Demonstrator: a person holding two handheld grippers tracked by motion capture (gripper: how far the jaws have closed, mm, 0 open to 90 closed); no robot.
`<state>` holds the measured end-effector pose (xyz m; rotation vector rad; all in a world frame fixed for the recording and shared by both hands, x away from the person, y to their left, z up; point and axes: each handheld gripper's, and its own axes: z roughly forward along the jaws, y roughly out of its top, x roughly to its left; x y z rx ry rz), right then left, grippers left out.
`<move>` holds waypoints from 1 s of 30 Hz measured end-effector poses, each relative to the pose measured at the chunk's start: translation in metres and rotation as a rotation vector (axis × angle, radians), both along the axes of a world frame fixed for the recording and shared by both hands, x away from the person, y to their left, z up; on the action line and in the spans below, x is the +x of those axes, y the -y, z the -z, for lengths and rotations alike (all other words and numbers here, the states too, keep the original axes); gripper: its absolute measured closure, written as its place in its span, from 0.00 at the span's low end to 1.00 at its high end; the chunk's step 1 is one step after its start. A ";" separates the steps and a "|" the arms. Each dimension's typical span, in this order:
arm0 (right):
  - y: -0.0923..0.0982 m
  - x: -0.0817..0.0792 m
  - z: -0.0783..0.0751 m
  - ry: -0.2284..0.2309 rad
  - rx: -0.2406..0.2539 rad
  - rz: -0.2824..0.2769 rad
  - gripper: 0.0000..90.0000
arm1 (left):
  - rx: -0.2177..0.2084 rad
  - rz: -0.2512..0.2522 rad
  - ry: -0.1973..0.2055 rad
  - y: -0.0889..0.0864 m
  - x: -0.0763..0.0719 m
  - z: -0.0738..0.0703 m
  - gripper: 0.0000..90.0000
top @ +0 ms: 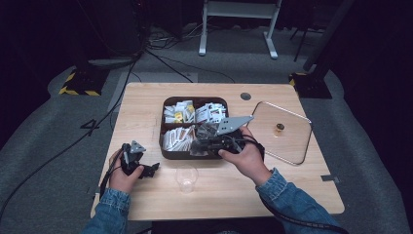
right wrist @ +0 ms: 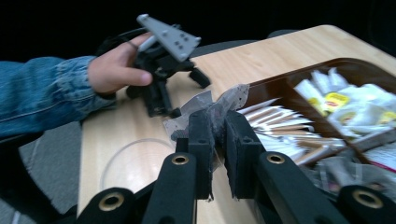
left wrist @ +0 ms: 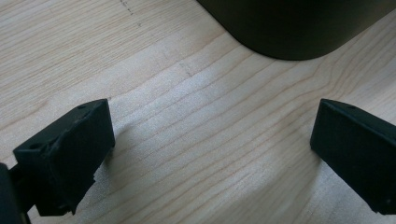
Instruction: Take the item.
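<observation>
A dark brown tray (top: pixel 195 100) with four compartments holds white, yellow-marked and tan packets. My right gripper (top: pixel 202 142) hangs over the tray's front edge, shut on a grey crinkled packet (top: pixel 207 130). In the right gripper view the packet (right wrist: pixel 212 105) sticks up from between the two pressed jaws of my right gripper (right wrist: pixel 217 135). A clear plastic cup (top: pixel 186 178) stands on the table in front of the tray; its rim (right wrist: pixel 135 161) lies just below and left of the jaws. My left gripper (top: pixel 151 169) rests on the table at the left, open and with nothing between its jaws (left wrist: pixel 210 154).
A transparent lid (top: pixel 292 141) with a small knob lies on the table right of the tray. The tray's dark rounded corner (left wrist: pixel 289 28) lies just ahead of the left jaws. Bare wood spreads along the table's front edge. Cables cross the grey floor beyond.
</observation>
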<state>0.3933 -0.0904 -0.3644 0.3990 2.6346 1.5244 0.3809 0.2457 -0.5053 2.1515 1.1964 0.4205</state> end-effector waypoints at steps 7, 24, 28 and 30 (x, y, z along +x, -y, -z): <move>-0.012 -0.013 0.011 -0.027 -0.017 -0.057 0.91 | 0.000 0.000 -0.001 0.000 0.000 0.000 0.00; -0.034 -0.026 0.040 -0.094 -0.102 -0.144 0.91 | 0.001 0.000 0.000 0.000 0.000 0.000 0.00; -0.036 -0.025 0.045 -0.106 -0.121 -0.146 0.91 | 0.000 0.000 0.000 0.000 0.000 0.000 0.00; -0.038 -0.026 0.047 -0.107 -0.140 -0.151 0.91 | 0.000 0.000 0.000 0.000 0.000 0.000 0.00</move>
